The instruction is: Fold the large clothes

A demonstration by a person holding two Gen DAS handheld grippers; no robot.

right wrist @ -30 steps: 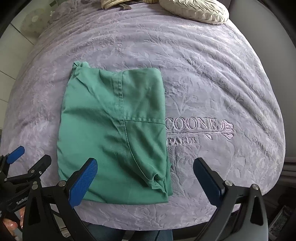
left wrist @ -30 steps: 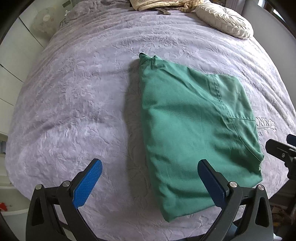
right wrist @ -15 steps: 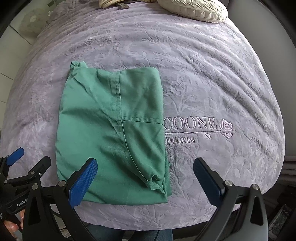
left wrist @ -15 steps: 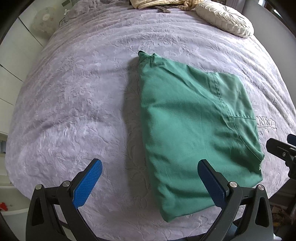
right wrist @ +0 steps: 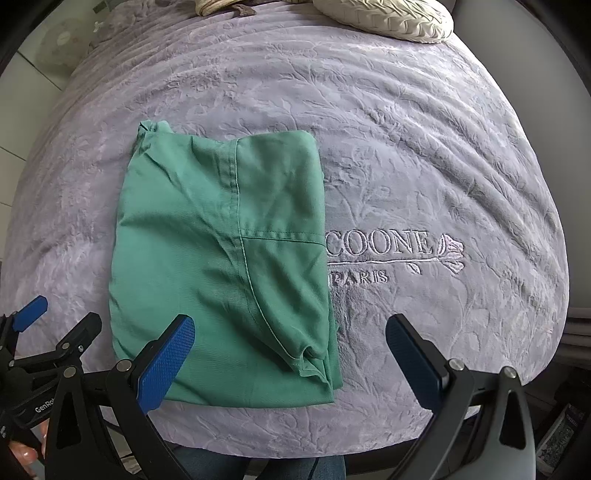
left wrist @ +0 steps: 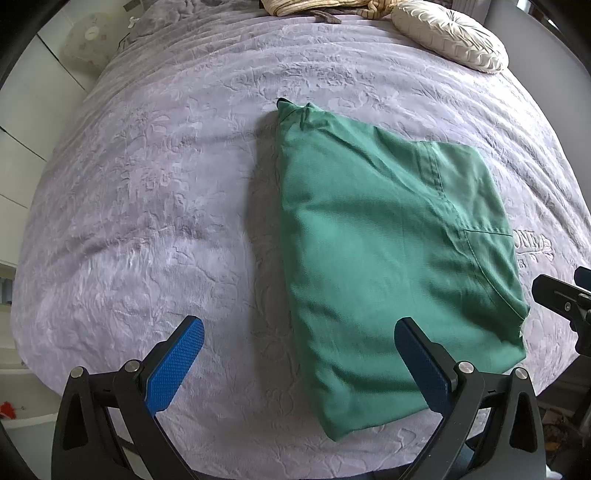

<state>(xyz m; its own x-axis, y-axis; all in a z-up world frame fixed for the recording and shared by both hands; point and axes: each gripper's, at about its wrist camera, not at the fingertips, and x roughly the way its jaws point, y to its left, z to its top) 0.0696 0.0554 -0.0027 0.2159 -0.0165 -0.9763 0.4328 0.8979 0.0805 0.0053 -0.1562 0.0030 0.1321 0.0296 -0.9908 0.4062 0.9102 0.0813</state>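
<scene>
A green garment (left wrist: 388,258) lies folded into a rough rectangle on the lilac bedspread (left wrist: 147,184); in the right wrist view the green garment (right wrist: 221,266) shows a seam and a pocket line, with layered edges at its near right corner. My left gripper (left wrist: 299,354) hovers open above the bed's near edge, its right finger over the garment's near left part. My right gripper (right wrist: 291,350) is open too, above the garment's near right corner, holding nothing. The left gripper's body shows at the right wrist view's lower left.
A cream round cushion (left wrist: 448,33) and striped bedding (left wrist: 317,5) sit at the bed's far end. Embroidered lettering (right wrist: 391,254) marks the bedspread right of the garment. White cabinet fronts (left wrist: 22,122) stand to the left. A person's jeans (right wrist: 258,463) show below the bed edge.
Both grippers stay open and empty. The views have shifted only slightly; the garment lies as before.
</scene>
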